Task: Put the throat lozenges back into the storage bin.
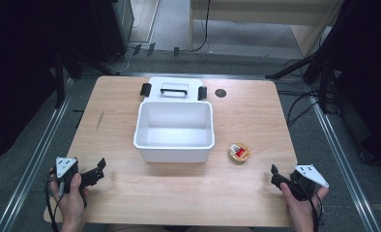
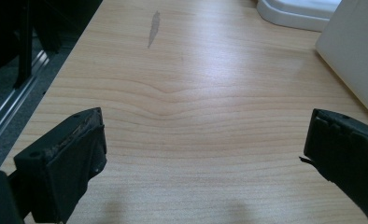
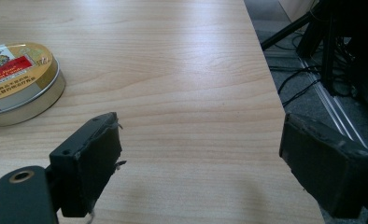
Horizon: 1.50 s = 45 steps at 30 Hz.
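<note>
**Me:** High view has both my claws resting near my own edge of the table (image 1: 130, 193): the left gripper (image 1: 94, 173) by the left corner, the right gripper (image 1: 277, 178) by the right one. Neither holds anything.

**Partner:** Jaws?

**Me:** Both stand apart with bare wood between them. The left pair is wide; the right pair is clearly parted too, with nothing near the pads.

**Partner:** So what are you after?

**Me:** I'd say the small round tin (image 1: 239, 152). It lies flat on the wood just beside the front right corner of the white tub (image 1: 174, 151), and in the right gripper view the tin (image 3: 18, 79) sits ahead and to the left of my jaws, apart from them. The tub stands uncovered, its lid (image 1: 175, 89) lying flat behind it, touching or nearly so.

**Partner:** Which step, then?

**Me:** The very start, I think; nothing is in the tub yet. Next my right claw should swing toward the tin, straddle its rim with these jaws, and close. It's low and smooth, so I'd come down low, or the pads may slip off.
</note>
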### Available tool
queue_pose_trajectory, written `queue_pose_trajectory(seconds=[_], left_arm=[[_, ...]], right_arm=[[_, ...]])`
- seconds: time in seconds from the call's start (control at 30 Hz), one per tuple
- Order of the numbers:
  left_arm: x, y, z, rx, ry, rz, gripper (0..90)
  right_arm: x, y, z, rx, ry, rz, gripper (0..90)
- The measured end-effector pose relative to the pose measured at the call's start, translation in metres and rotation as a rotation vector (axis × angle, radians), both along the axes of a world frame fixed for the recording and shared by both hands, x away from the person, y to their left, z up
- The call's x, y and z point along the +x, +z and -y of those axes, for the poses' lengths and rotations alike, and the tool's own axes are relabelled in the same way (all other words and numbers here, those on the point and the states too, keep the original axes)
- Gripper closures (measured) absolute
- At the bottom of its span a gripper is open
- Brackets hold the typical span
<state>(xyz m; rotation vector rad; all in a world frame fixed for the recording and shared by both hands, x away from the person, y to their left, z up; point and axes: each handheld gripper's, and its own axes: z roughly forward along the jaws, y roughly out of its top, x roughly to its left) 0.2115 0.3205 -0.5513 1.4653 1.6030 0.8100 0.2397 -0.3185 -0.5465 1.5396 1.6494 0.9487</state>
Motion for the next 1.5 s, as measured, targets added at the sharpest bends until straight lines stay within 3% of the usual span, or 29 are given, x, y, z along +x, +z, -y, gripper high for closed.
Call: queue_pose_trajectory(seconds=[0.23, 0.53, 0.7, 1.0, 1.1, 1.13, 1.17, 1.33, 1.4, 1.5], left_arm=[[0.000, 0.000, -0.001, -0.004, 0.002, 0.002, 0.0], [0.000, 0.000, -0.001, -0.029, -0.009, 0.004, 0.0], [-0.001, 0.000, -0.002, -0.033, -0.011, 0.008, 0.0], [0.000, 0.000, -0.002, -0.039, -0.010, 0.005, 0.0], [0.000, -0.001, -0.003, -0.043, -0.021, 0.003, 0.0], [0.000, -0.001, -0.003, -0.043, -0.021, 0.003, 0.0], [0.000, -0.001, -0.003, -0.044, -0.026, 0.004, 0.0], [0.000, -0.001, -0.003, -0.045, -0.030, 0.004, 0.0], [0.001, -0.001, -0.003, -0.043, -0.032, 0.001, 0.0], [0.000, -0.001, -0.003, -0.043, -0.031, -0.001, 0.0]], right_arm=[[0.000, 0.001, 0.003, 0.024, 0.024, -0.011, 13.8], [-0.004, 0.011, 0.000, 0.012, 0.027, -0.028, 13.5], [0.000, 0.019, -0.010, -0.011, 0.089, -0.100, 12.4], [0.010, 0.035, -0.015, -0.047, 0.112, -0.163, 11.8], [0.019, 0.038, -0.018, -0.048, 0.127, -0.227, 11.6], [0.019, 0.038, -0.018, -0.048, 0.127, -0.227, 11.6], [0.024, 0.039, -0.021, -0.060, 0.127, -0.262, 11.7], [0.031, 0.042, -0.027, -0.086, 0.161, -0.316, 12.8], [0.036, 0.045, -0.033, -0.113, 0.193, -0.360, 12.7], [0.039, 0.046, -0.036, -0.125, 0.205, -0.382, 12.9]])
